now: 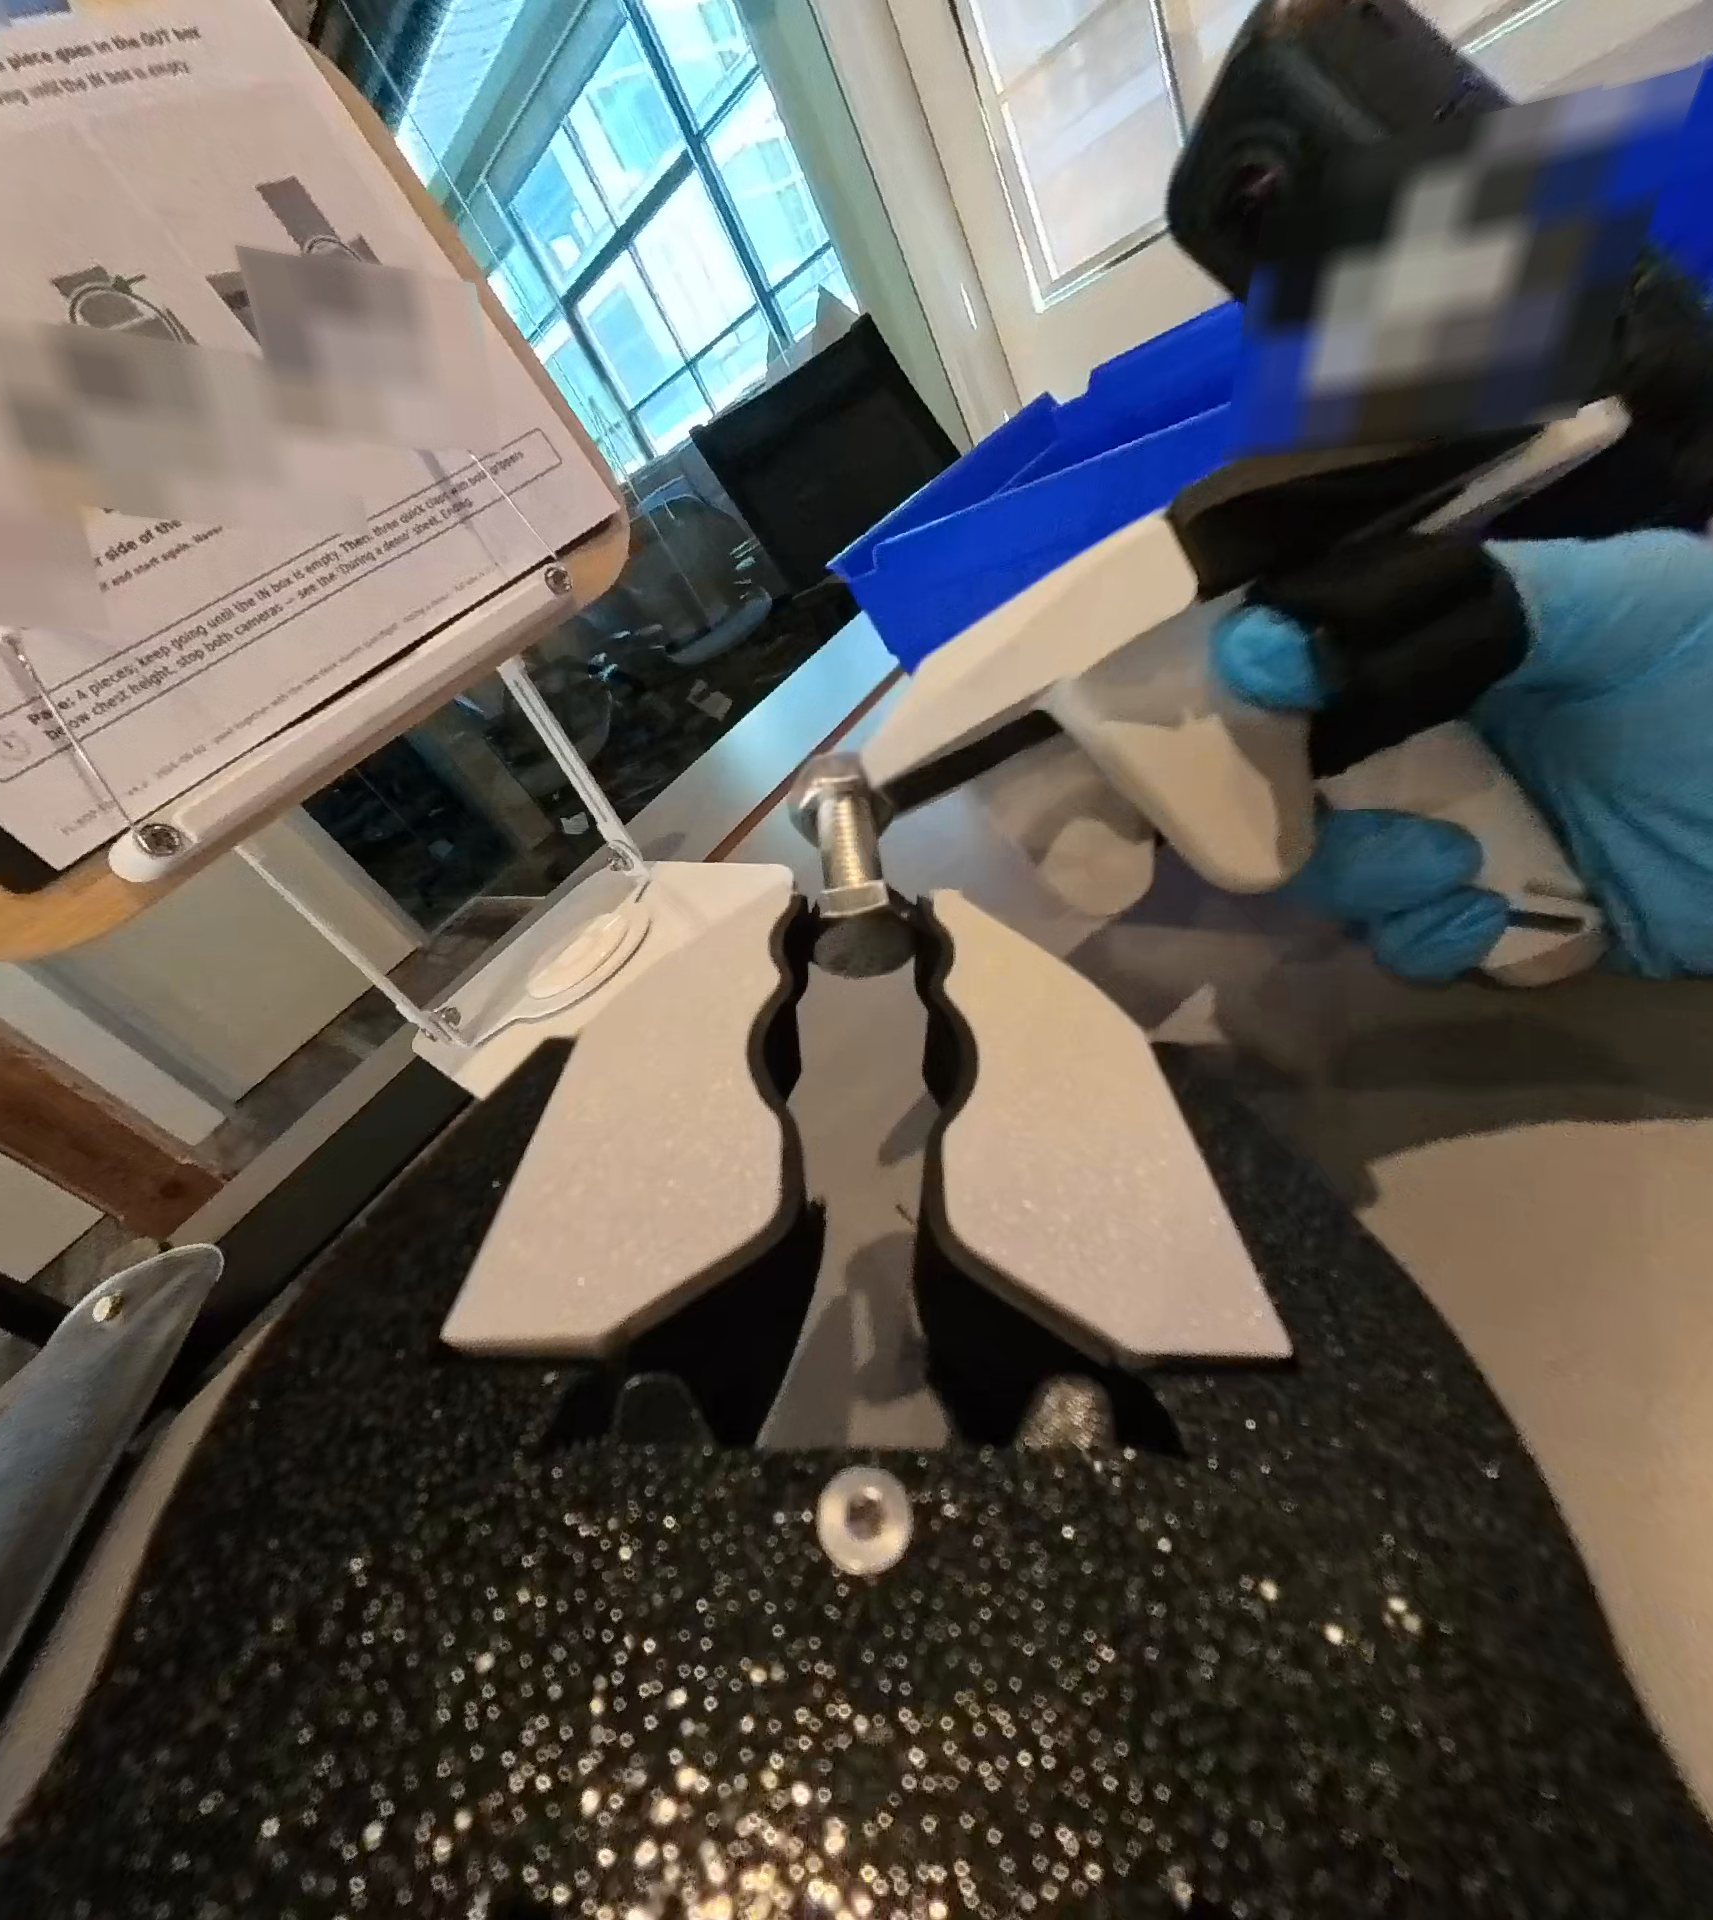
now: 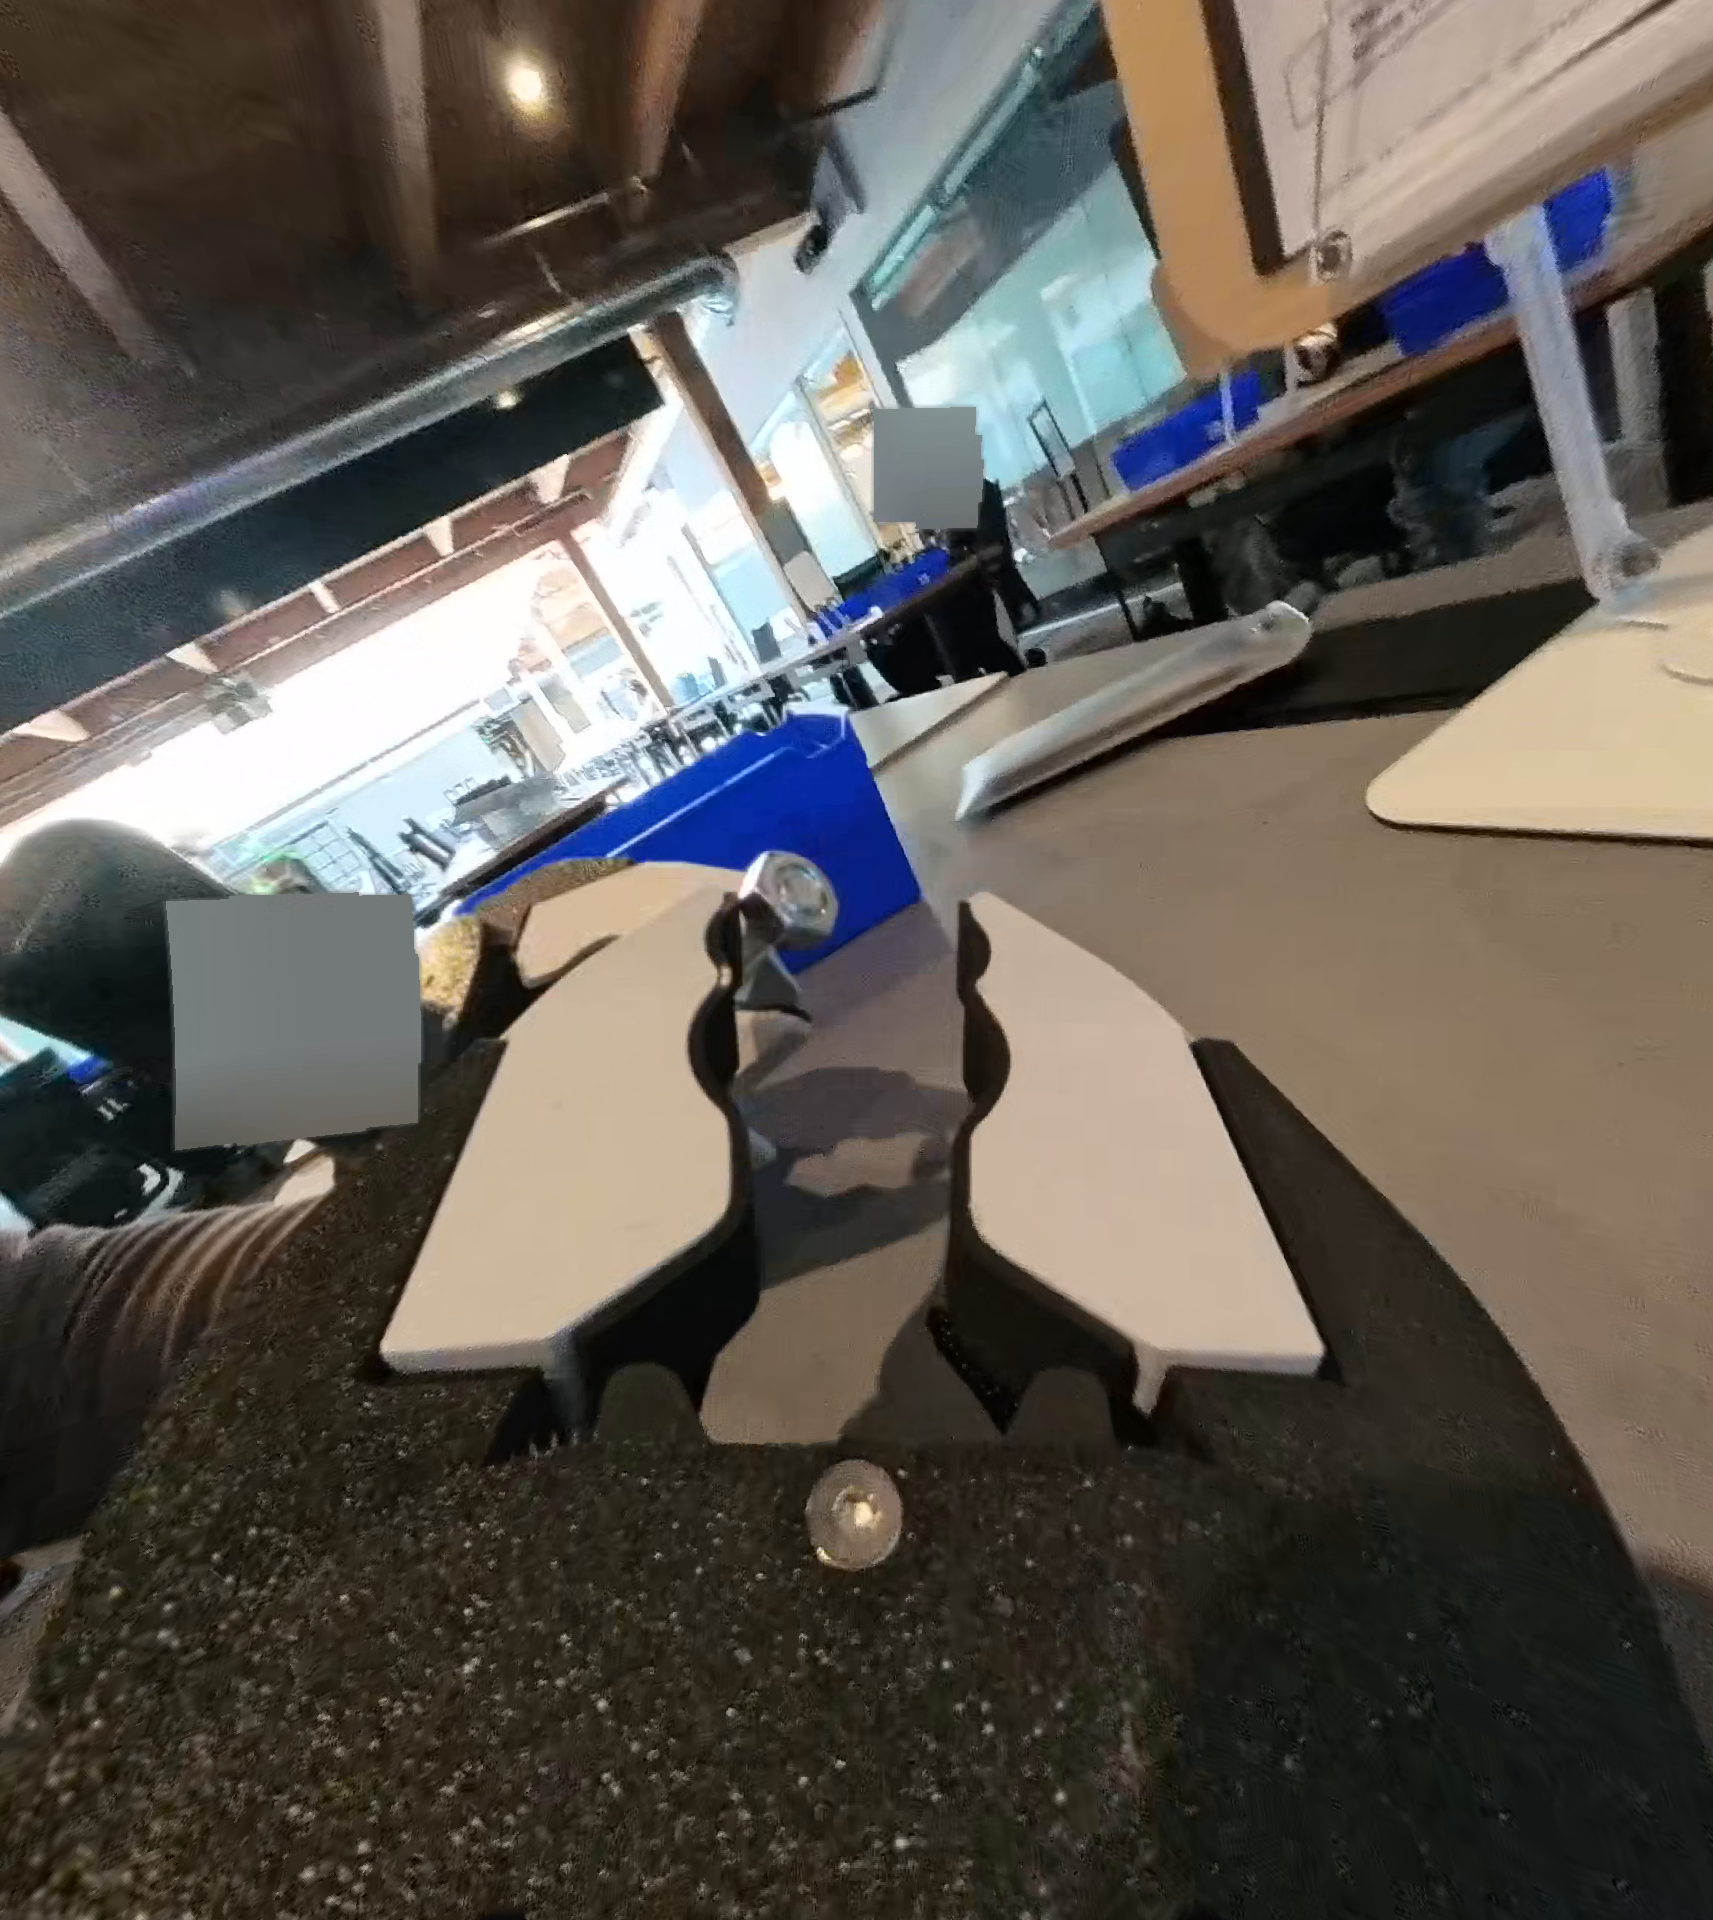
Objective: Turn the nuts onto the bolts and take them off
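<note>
My left gripper [image 1: 862, 925] is shut on the hexagonal head of a silver bolt [image 1: 839, 847], which points away from it above the table. A silver nut [image 1: 824, 781] sits at the bolt's far end. My right gripper [image 1: 883, 784], held by a blue-gloved hand [image 1: 1610, 748], comes in from the right with its tip at the nut. In the right wrist view my right gripper [image 2: 852, 925] is open. The nut [image 2: 792, 902] lies against the left finger [image 2: 623, 1091] only, clear of the right one. The left gripper's fingers [image 2: 571, 925] show behind it.
A paper instruction sheet on a clear stand [image 1: 239, 436] rises at the left, its white base [image 1: 623, 935] just beyond my left fingers. Blue bins [image 1: 1039, 499] stand at the back right. Another blue bin [image 2: 758, 800] stands past the nut. The dark grey table [image 2: 1351, 987] lies below. Only a small space, under 4 cm, lies between the two pairs of fingers.
</note>
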Demonstrator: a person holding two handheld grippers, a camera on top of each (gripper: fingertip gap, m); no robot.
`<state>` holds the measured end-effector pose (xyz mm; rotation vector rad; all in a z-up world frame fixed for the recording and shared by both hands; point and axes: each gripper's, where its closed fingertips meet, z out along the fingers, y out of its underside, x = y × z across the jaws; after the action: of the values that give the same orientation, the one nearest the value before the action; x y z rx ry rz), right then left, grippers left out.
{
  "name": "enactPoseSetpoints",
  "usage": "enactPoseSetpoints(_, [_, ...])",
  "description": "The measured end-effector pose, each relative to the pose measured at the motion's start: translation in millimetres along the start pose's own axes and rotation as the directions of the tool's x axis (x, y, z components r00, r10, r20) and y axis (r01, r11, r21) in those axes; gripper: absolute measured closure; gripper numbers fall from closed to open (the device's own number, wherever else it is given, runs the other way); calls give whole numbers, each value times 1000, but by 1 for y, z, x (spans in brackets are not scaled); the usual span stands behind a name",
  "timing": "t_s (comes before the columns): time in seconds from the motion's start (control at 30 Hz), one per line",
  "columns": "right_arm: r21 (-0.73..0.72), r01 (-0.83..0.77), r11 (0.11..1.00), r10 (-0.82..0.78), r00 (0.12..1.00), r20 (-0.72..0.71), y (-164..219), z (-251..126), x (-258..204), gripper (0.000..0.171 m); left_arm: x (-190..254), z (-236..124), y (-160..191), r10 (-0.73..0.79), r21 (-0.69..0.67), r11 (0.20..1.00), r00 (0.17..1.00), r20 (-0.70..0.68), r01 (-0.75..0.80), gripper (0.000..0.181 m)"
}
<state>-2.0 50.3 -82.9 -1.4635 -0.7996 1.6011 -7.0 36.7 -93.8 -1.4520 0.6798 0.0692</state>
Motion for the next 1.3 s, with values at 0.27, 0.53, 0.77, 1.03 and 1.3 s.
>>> enactPoseSetpoints(0.27, [34, -47, 998, 44, 996, 77, -7, -1, -7, 136, 1, 0, -3, -8, 27, 1000, 1000, -12, 8, 162])
enactPoseSetpoints(0.53, [65, -71, 995, 66, 995, 73, -13, -7, -5, 131, 2, -2, -5, 10, 39, 999, 1000, -11, -10, 162])
enactPoseSetpoints(0.77, [26, -66, 997, 66, 998, -15, -7, -11, 6, 134, -5, -6, -8, -11, 62, 998, 1000, 15, 10, 162])
enactPoseSetpoints(1.03, [11, -88, 996, 88, 996, 4, -3, -10, 4, 131, -3, -8, -14, -1, 103, 995, 1000, 14, -1, 162])
enactPoseSetpoints(1.3, [-40, -56, 998, 59, 997, 56, 4, -8, -5, 130, 0, -9, -18, -1, 131, 991, 1000, -10, 2, 162])
